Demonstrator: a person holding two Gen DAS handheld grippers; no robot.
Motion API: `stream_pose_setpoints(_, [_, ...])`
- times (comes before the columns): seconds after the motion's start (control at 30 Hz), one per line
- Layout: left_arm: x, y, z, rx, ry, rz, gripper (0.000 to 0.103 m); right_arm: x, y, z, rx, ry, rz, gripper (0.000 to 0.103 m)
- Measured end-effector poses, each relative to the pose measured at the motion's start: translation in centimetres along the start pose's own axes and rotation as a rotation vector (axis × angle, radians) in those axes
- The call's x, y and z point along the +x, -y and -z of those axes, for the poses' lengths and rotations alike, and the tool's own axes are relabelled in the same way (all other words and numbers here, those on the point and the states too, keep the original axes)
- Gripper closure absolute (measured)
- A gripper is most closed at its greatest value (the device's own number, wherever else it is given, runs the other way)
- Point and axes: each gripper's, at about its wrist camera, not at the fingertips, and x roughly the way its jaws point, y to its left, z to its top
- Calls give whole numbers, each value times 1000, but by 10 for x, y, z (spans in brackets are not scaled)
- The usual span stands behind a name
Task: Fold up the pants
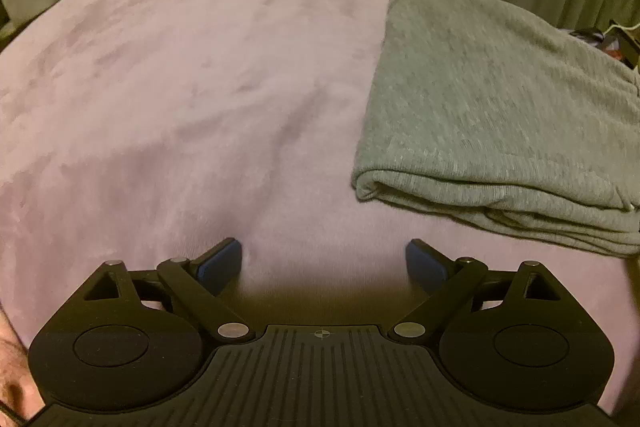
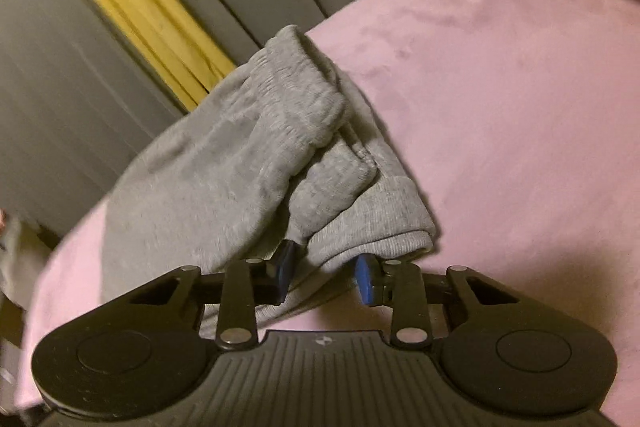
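The gray pants (image 1: pixel 500 115) are lying folded on the pink blanket (image 1: pixel 180 87). The left gripper (image 1: pixel 324 261) is hovering wide open and empty beside them, while the right gripper (image 2: pixel 326 277) is pinching a folded edge of the pants between its blue pads (image 2: pixel 364 279).

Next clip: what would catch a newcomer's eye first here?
The grey pants, folded into a thick stack, lie on the pink blanket to the right of the left gripper, which is open over bare blanket. In the right wrist view, the right gripper pinches the pants' near edge.
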Motion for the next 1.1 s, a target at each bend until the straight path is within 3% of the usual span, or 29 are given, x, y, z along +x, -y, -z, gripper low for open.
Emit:
stream_pose_setpoints(0.1, [-5,-2,2,-3,-1,-4,8,-3,-8,5,-45,-6,29,53])
stream_pose_setpoints(0.27, [-24,-6,10,-14,-10,-18,8,-24,-28,18,-128,23,69,5])
stream_pose_setpoints(0.37, [-46,-9,18,-5,32,-3,8,-42,-43,30,-212,35,78,4])
stream_pose_setpoints(0.47, [-70,-16,28,-11,67,19,8,-57,-55,45,-248,-26,79,4])
stream_pose_setpoints(0.57, [-92,-16,35,47,97,9,8,-74,-60,57,-246,-62,105,4])
stream_pose_setpoints(0.73, [-139,-18,51,152,171,5,8,-115,-77,62,-386,33,199,4])
stream_pose_setpoints(0.87, [-168,-23,54,180,229,45,5,-139,-77,59,-429,75,171,4])
stream_pose_setpoints(0.97, [-171,-20,54,191,242,61,4,-149,-83,61,-528,86,205,4])
stream_pose_setpoints(1.1, [-152,-14,53,159,199,114,4,-155,-89,66,-588,102,130,4])
